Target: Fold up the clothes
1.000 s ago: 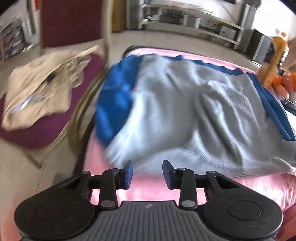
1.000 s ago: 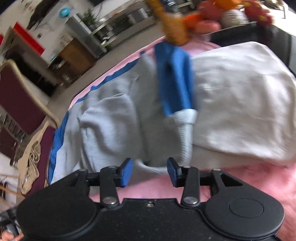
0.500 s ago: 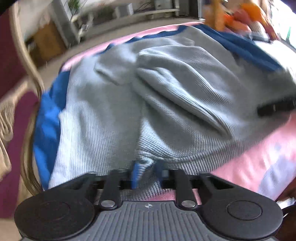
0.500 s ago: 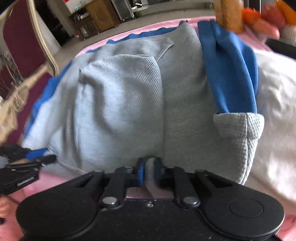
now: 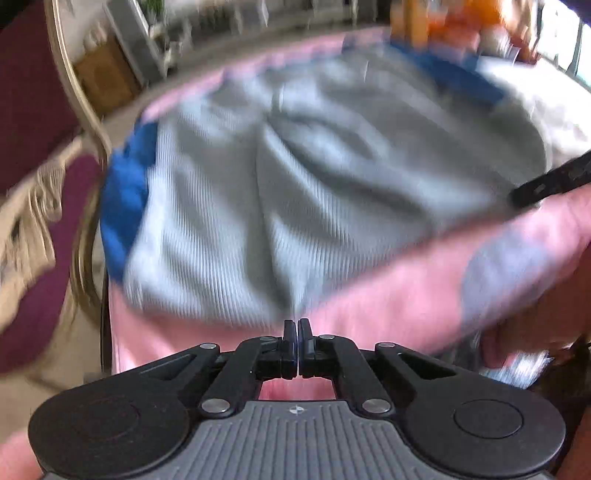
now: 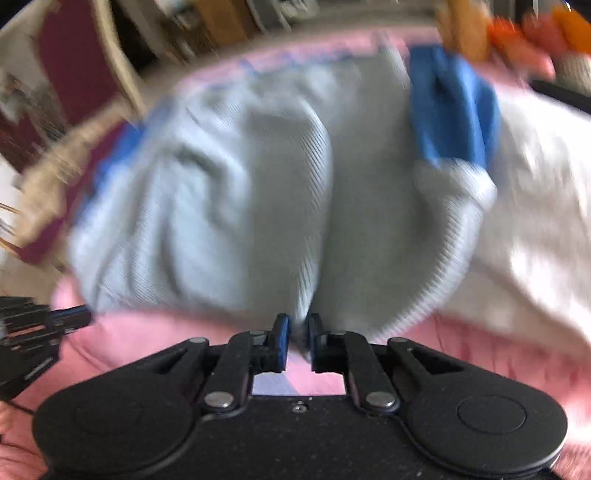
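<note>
Both frames blurred. One grey sweater [image 5: 332, 177] with blue sleeves lies spread on the pink cover [image 5: 388, 295] of the table, filling most of both views.

Your left gripper [image 5: 297, 332] sits at the sweater's near hem; its two fingers are pressed together and a thin bit of the grey hem seems to run into them, though the blur makes it hard to be sure. Your right gripper [image 6: 297, 328] is clenched on the near hem too: grey knit is bunched between its two blue-padded fingers [image 6: 280, 332], and one crease runs up the sweater from the pinch.

Counts:
- Sweaters: one grey. Two blue sleeve parts show: one at the left edge [image 5: 125, 199], and one folded over the body with a grey ribbed cuff [image 6: 454, 177] at its end.
- One white garment [image 6: 535, 221] lies just beside the sweater on its right, touching it.
- One maroon chair [image 5: 33, 92] with a gold frame stands left of the table, a beige cloth [image 5: 22, 229] draped on its seat.
- Orange things [image 6: 532, 33] at the far right edge of the table: blurred, count cannot be told.
- Each gripper shows in the other's view: the left at the left edge [image 6: 33, 332], the right at the right edge [image 5: 554, 181].
</note>
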### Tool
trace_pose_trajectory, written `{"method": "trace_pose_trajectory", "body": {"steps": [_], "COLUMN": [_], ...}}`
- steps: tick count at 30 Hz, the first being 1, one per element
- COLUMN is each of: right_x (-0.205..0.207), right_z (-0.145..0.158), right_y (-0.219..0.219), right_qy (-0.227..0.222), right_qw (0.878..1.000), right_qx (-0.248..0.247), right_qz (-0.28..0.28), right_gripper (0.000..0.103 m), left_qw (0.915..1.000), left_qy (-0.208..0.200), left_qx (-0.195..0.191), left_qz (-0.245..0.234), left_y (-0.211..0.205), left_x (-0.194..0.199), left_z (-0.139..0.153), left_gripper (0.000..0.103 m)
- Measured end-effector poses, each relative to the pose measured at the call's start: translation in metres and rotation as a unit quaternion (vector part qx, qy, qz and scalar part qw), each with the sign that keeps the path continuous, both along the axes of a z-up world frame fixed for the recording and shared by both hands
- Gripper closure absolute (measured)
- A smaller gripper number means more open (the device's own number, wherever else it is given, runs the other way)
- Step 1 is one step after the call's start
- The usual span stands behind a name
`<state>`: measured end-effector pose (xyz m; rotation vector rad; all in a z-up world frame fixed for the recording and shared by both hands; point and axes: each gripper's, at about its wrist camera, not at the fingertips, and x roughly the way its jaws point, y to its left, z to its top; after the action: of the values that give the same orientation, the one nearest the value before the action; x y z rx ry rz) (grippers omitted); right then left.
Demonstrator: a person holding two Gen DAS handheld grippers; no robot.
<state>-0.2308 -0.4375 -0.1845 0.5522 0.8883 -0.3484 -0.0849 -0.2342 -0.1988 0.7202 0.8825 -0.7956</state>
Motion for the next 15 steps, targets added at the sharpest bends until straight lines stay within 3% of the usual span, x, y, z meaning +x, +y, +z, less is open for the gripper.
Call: {"method": "trace_pose_trajectory", "body": {"steps": [2, 3, 4, 6, 8, 9, 10, 13, 15], "right_x": [-0.001, -0.001, -0.003, -0.007, -0.002, 0.001, 0.004, 0.011, 0.017], "right_z": [-0.006, -0.009, -0.008, 0.005, 0.002, 0.000, -0.001, -0.006, -0.009], "right_y": [0.001, 0.001, 0.001, 0.000, 0.001, 0.001, 0.001, 0.002, 0.002], "right_qy": [0.025, 0.038, 0.040, 0.013, 0.015, 0.016, 0.017, 0.020, 0.022], "right_qw": [1.000, 0.999, 0.999, 1.000, 1.000, 1.000, 1.000, 1.000, 1.000], "right_qx": [0.005, 0.008, 0.010, 0.012, 0.010, 0.009, 0.008, 0.004, 0.002], "right_qz": [0.000, -0.001, -0.002, -0.008, -0.008, -0.008, -0.008, -0.009, -0.009], "right_gripper": [0.079, 0.066, 0.059, 0.059, 0.062, 0.073, 0.082, 0.083, 0.083], "left_qw": [0.9998, 0.9991, 0.9979, 0.9949, 0.9932, 0.9926, 0.9920, 0.9921, 0.9952], "left_qy": [0.008, 0.016, 0.023, 0.028, 0.015, 0.011, 0.010, 0.016, 0.017], "left_qx": [-0.015, -0.037, -0.059, -0.095, -0.110, -0.111, -0.111, -0.099, -0.065], "left_qz": [0.011, 0.013, 0.012, 0.018, 0.036, 0.047, 0.058, 0.075, 0.072], "left_y": [0.005, 0.008, 0.012, 0.013, 0.004, -0.003, -0.012, -0.038, -0.051], "left_x": [0.005, 0.007, 0.009, 0.015, 0.022, 0.026, 0.032, 0.044, 0.044], "left_z": [0.007, 0.016, 0.026, 0.041, 0.048, 0.048, 0.045, 0.023, 0.002], "left_gripper": [0.098, 0.095, 0.088, 0.084, 0.083, 0.083, 0.083, 0.083, 0.082]}}
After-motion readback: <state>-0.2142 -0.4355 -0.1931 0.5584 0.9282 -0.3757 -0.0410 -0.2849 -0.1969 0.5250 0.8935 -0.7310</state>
